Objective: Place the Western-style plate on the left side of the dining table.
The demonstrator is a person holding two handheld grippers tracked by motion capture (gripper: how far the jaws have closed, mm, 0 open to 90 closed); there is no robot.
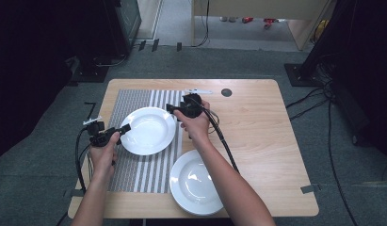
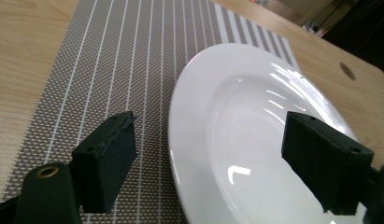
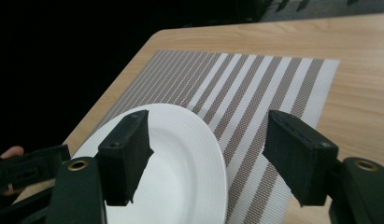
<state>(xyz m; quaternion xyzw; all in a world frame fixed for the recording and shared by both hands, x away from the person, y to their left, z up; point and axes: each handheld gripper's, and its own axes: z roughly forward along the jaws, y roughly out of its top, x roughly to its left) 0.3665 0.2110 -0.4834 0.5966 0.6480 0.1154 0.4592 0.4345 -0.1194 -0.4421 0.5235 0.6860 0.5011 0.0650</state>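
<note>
Here the white plate point(image 1: 149, 130) sits on the striped mat point(image 1: 134, 174), left of middle in the high view. The left gripper point(image 1: 126, 127) and right gripper point(image 1: 170, 108) flank it, wide open and holding nothing. Both forearms reach up from the bottom edge.

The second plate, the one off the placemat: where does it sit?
In the high view, the second plate lies on bare wood at the table's near edge, right of the striped placemat.
</note>
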